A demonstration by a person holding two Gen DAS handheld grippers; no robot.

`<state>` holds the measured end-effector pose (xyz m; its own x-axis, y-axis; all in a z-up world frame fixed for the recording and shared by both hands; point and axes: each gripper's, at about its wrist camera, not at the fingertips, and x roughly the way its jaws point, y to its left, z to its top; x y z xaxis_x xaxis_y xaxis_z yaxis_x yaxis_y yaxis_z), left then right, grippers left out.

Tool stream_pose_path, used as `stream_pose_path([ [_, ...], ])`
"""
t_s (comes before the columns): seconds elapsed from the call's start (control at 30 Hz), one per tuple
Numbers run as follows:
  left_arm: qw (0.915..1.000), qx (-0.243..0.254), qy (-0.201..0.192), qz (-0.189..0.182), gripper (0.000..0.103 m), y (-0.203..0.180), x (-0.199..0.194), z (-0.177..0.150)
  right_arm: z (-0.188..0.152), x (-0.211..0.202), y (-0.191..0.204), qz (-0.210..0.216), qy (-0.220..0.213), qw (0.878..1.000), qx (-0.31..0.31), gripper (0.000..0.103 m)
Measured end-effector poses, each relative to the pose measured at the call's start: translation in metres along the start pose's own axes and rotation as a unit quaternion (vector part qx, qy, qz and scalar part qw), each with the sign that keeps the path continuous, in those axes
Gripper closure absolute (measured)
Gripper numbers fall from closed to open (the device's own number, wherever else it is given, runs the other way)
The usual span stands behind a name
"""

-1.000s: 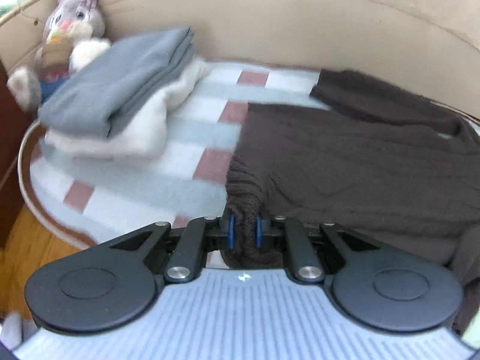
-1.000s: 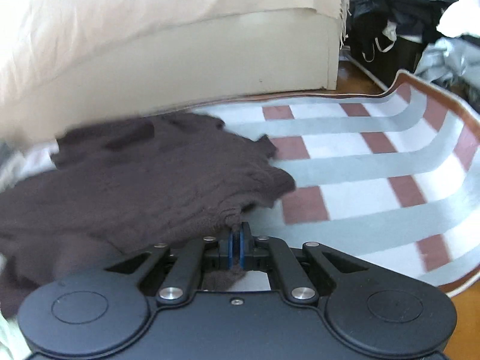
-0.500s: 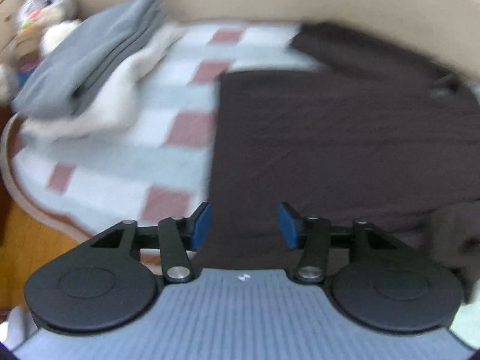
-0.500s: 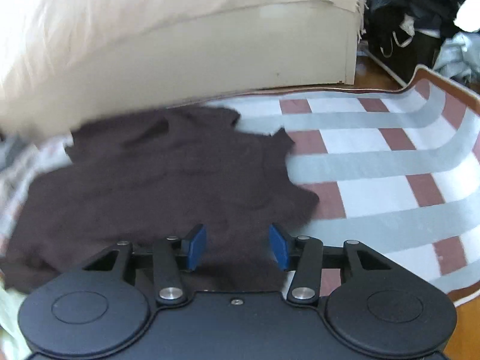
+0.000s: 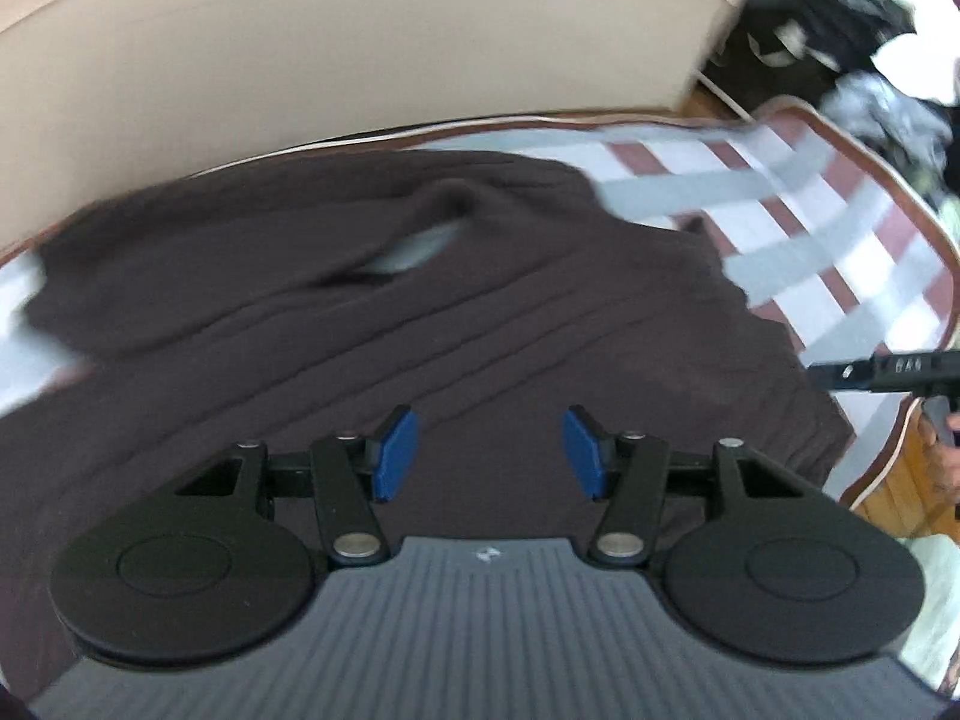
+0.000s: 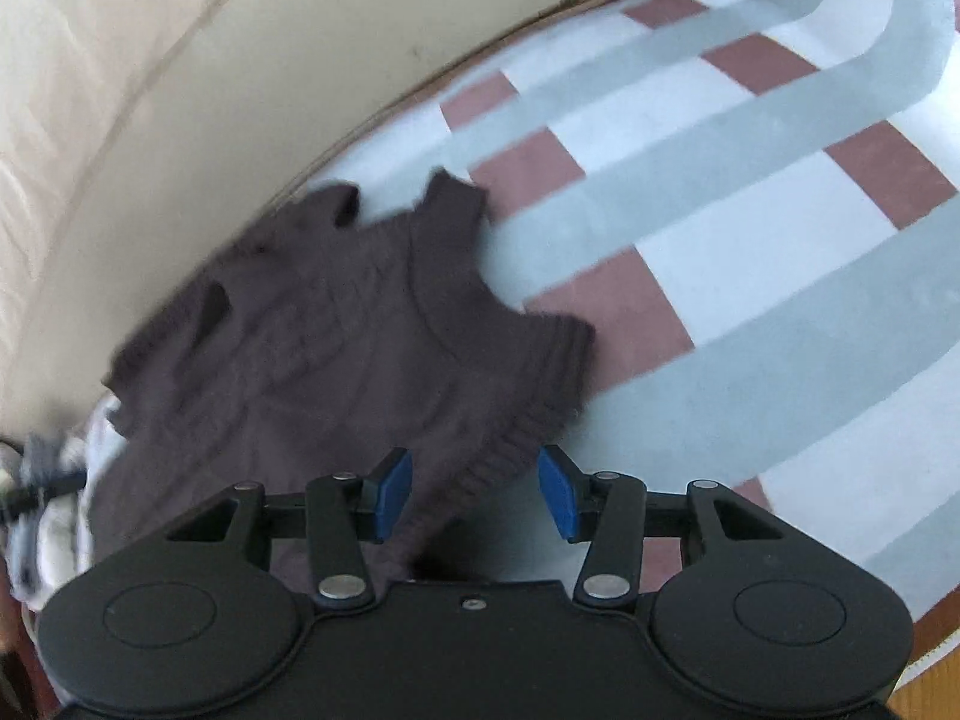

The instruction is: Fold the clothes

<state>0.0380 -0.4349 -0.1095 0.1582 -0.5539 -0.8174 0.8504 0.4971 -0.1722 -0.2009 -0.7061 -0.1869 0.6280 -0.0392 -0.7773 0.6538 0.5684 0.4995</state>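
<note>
Dark brown knit sweater (image 5: 456,324) lying flat on the checked rug (image 6: 750,228) beside the beige sofa base (image 5: 360,54), its long axis running along the sofa front; ribbed hem (image 6: 516,438) nearest the right claw (image 6: 475,495). Cable ridges cross the fabric; a fold gapes near the top. Left claw (image 5: 489,456) and right claw both stand apart, gripping nothing. One second ago each pinched the knit.
</note>
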Motion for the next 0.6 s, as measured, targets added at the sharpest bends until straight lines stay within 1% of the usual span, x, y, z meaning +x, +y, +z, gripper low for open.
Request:
stream_pose_path([
  [0.07, 0.9996, 0.029, 0.005, -0.007, 0.05, -0.025, 0.028, 0.017, -0.002, 0.004, -0.006, 0.006, 0.007, 1.0, 0.022, 0.05],
  [0.13, 0.999, 0.043, 0.016, -0.002, 0.049, -0.035, 0.059, 0.037, -0.003, 0.009, -0.015, 0.008, 0.02, 0.998, 0.054, 0.05],
  [0.2, 0.9969, 0.069, 0.026, 0.026, 0.049, -0.041, 0.091, 0.051, -0.002, 0.017, -0.024, 0.005, 0.04, 0.995, 0.09, 0.05],
  [0.23, 0.9951, 0.083, 0.03, 0.046, 0.049, -0.041, 0.107, 0.056, -0.003, 0.02, -0.027, 0.013, 0.052, 0.993, 0.101, 0.05],
  [0.27, 0.9932, 0.092, 0.033, 0.063, 0.049, -0.041, 0.121, 0.06, -0.004, 0.02, -0.026, 0.024, 0.048, 0.993, 0.101, 0.05],
  [0.3, 0.992, 0.092, 0.037, 0.079, 0.049, -0.039, 0.134, 0.065, -0.006, 0.02, -0.026, 0.036, 0.043, 0.993, 0.099, 0.05],
  [0.33, 0.9923, 0.079, 0.041, 0.086, 0.049, -0.035, 0.144, 0.069, -0.005, 0.023, -0.026, 0.037, 0.039, 0.994, 0.096, 0.049],
  [0.4, 0.9946, 0.042, 0.045, 0.084, 0.049, -0.022, 0.155, 0.075, -0.003, 0.029, -0.027, 0.039, 0.032, 0.995, 0.088, 0.049],
  [0.43, 0.9955, 0.024, 0.044, 0.08, 0.048, -0.017, 0.159, 0.077, 0.0, 0.031, -0.028, 0.044, 0.016, 0.995, 0.083, 0.049],
  [0.47, 0.9958, 0.018, 0.044, 0.078, 0.041, -0.016, 0.162, 0.079, 0.002, 0.033, -0.028, 0.048, -0.001, 0.996, 0.078, 0.049],
  [0.53, 0.9958, 0.018, 0.048, 0.076, 0.031, -0.016, 0.169, 0.08, 0.008, 0.038, -0.024, 0.044, -0.032, 0.997, 0.052, 0.05],
  [0.57, 0.9958, 0.018, 0.049, 0.075, 0.023, -0.016, 0.173, 0.08, 0.01, 0.041, -0.021, 0.042, -0.047, 0.997, 0.035, 0.062],
  [0.6, 0.9958, 0.018, 0.051, 0.074, 0.019, -0.017, 0.176, 0.081, 0.01, 0.04, -0.015, 0.03, -0.062, 0.998, 0.01, 0.089],
])
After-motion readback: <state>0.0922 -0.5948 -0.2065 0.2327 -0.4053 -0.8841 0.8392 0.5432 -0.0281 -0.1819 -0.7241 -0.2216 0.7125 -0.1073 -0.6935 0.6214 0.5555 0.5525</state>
